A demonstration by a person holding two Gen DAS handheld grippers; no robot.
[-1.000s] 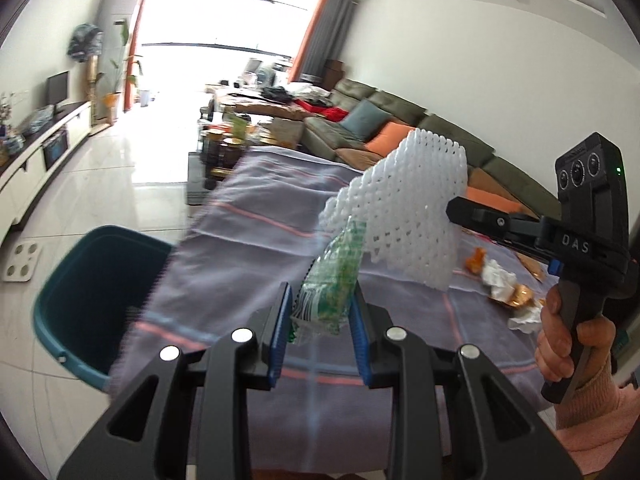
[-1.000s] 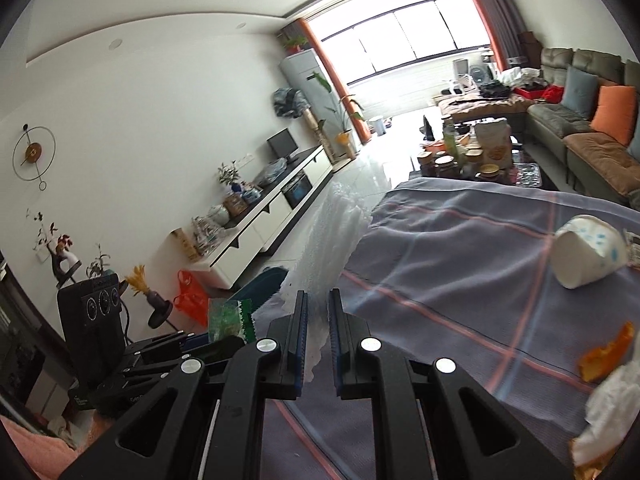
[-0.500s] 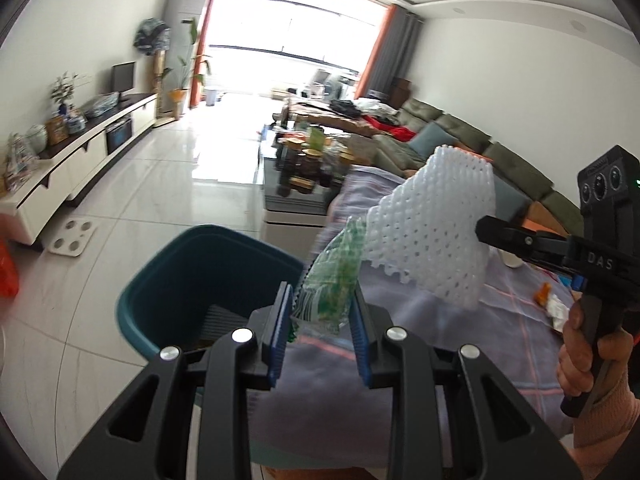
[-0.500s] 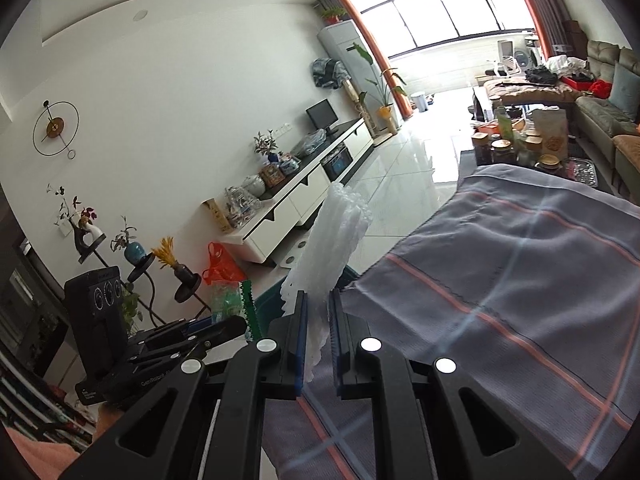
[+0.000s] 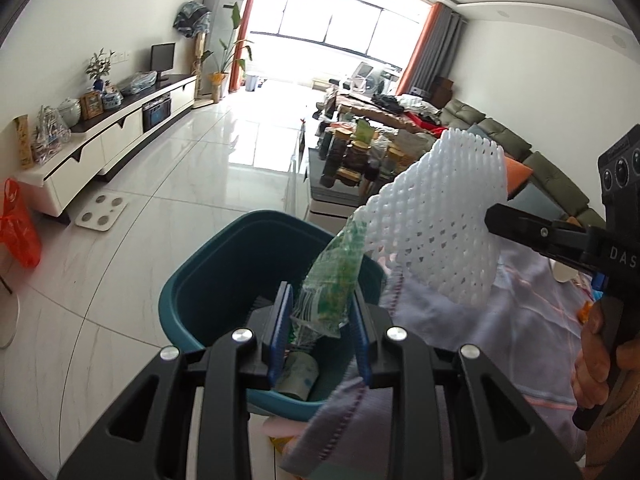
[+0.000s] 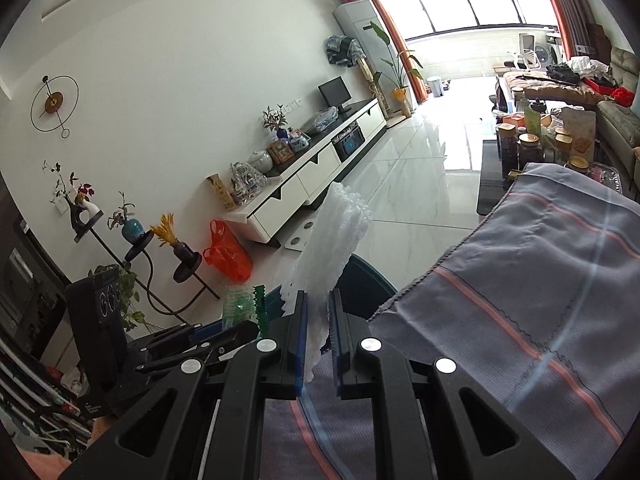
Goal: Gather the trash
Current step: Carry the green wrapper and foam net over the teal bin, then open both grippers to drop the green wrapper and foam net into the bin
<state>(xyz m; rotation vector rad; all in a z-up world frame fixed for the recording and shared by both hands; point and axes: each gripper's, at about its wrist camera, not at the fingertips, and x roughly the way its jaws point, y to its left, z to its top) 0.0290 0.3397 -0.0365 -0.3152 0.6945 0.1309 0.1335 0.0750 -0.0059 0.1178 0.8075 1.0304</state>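
Note:
My left gripper (image 5: pixel 320 320) is shut on a crumpled green-and-clear plastic wrapper (image 5: pixel 332 280), held right above the teal trash bin (image 5: pixel 224 264) on the floor. Inside the bin lies a paper cup (image 5: pixel 298 374). My right gripper (image 6: pixel 318 320) is shut on a white foam fruit net (image 6: pixel 334 240), which stands up from the pads; in the left wrist view the same net (image 5: pixel 436 220) hangs just right of the bin, over the table's edge. The bin's rim (image 6: pixel 372 276) shows behind the net in the right wrist view.
A table under a grey cloth with pink stripes (image 6: pixel 540 288) lies to the right of the bin. A coffee table with jars (image 5: pixel 352 156) and a sofa (image 5: pixel 548 176) stand beyond. A TV cabinet (image 5: pixel 100 136), a floor scale (image 5: pixel 102 212) and an orange bag (image 5: pixel 18 224) sit left.
Both grippers swung left off the table with their loads. The bin has come from the lower left of the left wrist view to directly under the wrapper.

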